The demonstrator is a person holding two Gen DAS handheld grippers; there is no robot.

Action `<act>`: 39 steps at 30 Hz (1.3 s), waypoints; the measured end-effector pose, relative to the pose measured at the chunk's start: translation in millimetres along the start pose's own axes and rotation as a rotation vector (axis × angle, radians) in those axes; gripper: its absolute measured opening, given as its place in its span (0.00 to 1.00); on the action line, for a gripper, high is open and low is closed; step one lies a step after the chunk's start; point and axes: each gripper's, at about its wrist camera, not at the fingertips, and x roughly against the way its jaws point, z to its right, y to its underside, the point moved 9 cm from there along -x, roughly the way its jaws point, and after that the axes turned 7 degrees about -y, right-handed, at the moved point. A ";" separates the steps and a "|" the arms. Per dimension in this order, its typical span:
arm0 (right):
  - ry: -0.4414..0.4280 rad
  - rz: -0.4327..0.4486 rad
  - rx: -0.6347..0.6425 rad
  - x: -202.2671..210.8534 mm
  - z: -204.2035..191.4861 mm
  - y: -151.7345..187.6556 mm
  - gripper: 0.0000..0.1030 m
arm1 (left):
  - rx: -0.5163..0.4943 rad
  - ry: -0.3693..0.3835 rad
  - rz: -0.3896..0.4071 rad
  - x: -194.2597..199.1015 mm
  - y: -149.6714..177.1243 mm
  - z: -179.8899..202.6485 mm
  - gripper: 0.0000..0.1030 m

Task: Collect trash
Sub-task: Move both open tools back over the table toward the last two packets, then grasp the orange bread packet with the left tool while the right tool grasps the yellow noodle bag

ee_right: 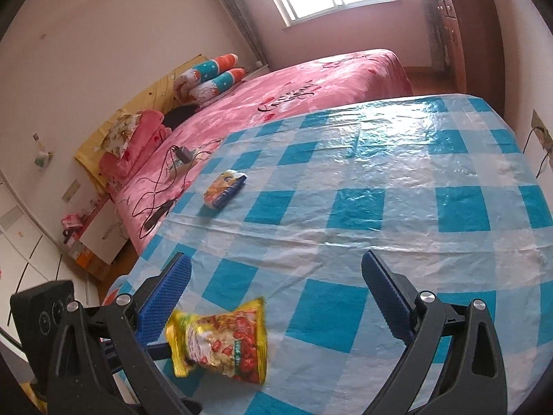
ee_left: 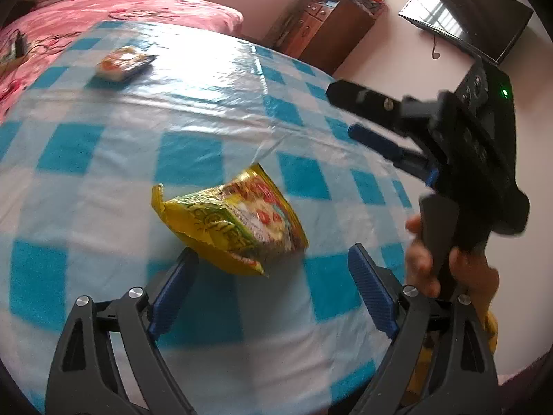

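A yellow snack wrapper (ee_left: 238, 221) lies crumpled on the blue-and-white checked tablecloth (ee_left: 103, 180), just ahead of my open, empty left gripper (ee_left: 273, 280). In the right wrist view the same wrapper (ee_right: 221, 342) sits low between the open fingers of my right gripper (ee_right: 276, 290), nearer the left finger; the jaws are wide apart and hold nothing. A second, orange and blue packet (ee_left: 122, 62) lies farther off near the table's far edge; it also shows in the right wrist view (ee_right: 224, 188). The right gripper (ee_left: 352, 114) shows at the right of the left view, open above the table.
A pink bed (ee_right: 311, 79) with pillows, a charger and cables (ee_right: 179, 159) lies beyond the table. A wooden cabinet (ee_left: 328, 31) with folded bedding stands by the wall. A dark screen (ee_left: 466, 14) hangs on the wall at right.
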 end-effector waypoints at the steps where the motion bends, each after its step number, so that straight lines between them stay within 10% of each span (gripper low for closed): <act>1: 0.002 0.003 -0.007 0.3 3.1 -0.6 0.95 | -0.003 0.014 0.000 -5.7 -5.4 4.2 0.85; 13: 0.111 0.057 -0.154 21.5 73.1 -9.3 0.95 | -0.096 0.101 0.036 -51.1 -64.0 50.0 0.85; 28: 0.017 -0.090 0.069 -6.5 23.2 8.8 0.95 | -0.136 -0.341 0.181 -19.3 -160.3 -91.6 0.85; 39: 0.033 -0.183 0.176 -30.9 9.8 31.4 0.95 | -0.224 -0.426 0.084 -55.6 -184.7 -133.7 0.86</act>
